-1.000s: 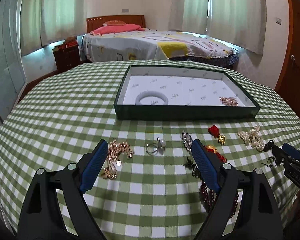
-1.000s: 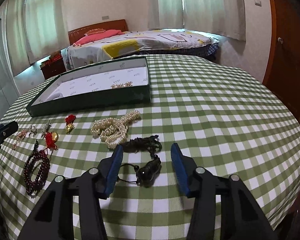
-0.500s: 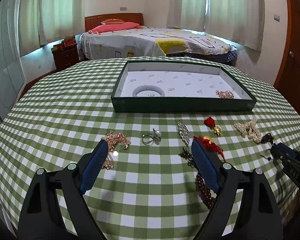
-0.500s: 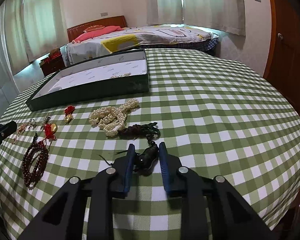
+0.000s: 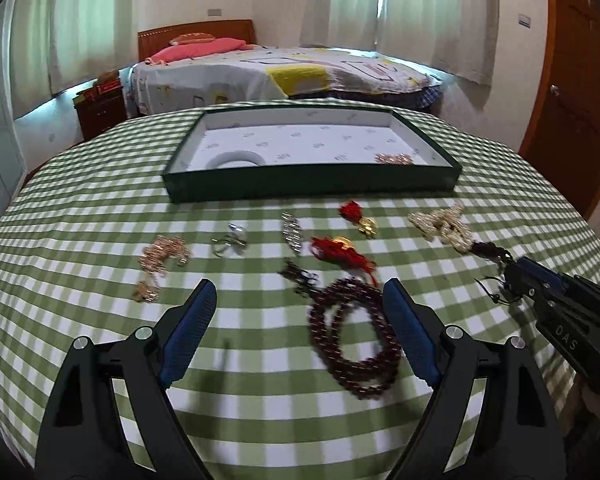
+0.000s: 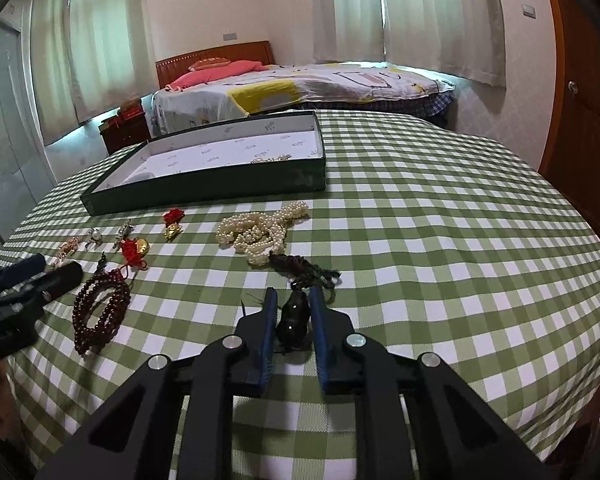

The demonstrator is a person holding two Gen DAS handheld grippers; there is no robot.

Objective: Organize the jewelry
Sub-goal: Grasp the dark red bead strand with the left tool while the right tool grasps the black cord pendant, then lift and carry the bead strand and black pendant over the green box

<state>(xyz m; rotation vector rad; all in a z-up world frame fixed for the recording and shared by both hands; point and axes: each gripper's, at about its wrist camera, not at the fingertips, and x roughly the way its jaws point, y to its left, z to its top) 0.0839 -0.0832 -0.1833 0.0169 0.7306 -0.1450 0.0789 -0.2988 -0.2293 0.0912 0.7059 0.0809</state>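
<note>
We see a round table under a green-and-white checked tablecloth (image 6: 440, 240) filling both frames, with a bed (image 6: 300, 88) across the upper centre. A dark green tray (image 5: 312, 188) with a white lining sits at upper centre of the left wrist view; inside it lie a white bangle (image 5: 234, 159) at left and a small gold piece (image 5: 394, 158) at right. Our left gripper (image 5: 300, 320) spreads its blue-padded fingers wide at the bottom of its frame, grasping nothing, with a dark red bead bracelet (image 5: 352, 336) lying on the cloth between them. Our right gripper (image 6: 293, 316), at lower centre of its view, is clenched on a black pendant (image 6: 294, 314), whose dark cord (image 6: 304, 268) trails toward a pearl necklace (image 6: 260, 232) at mid-frame. Left of the pearls lie a red-knotted gold charm (image 6: 136, 248) and a pearl ring (image 6: 95, 236).
</note>
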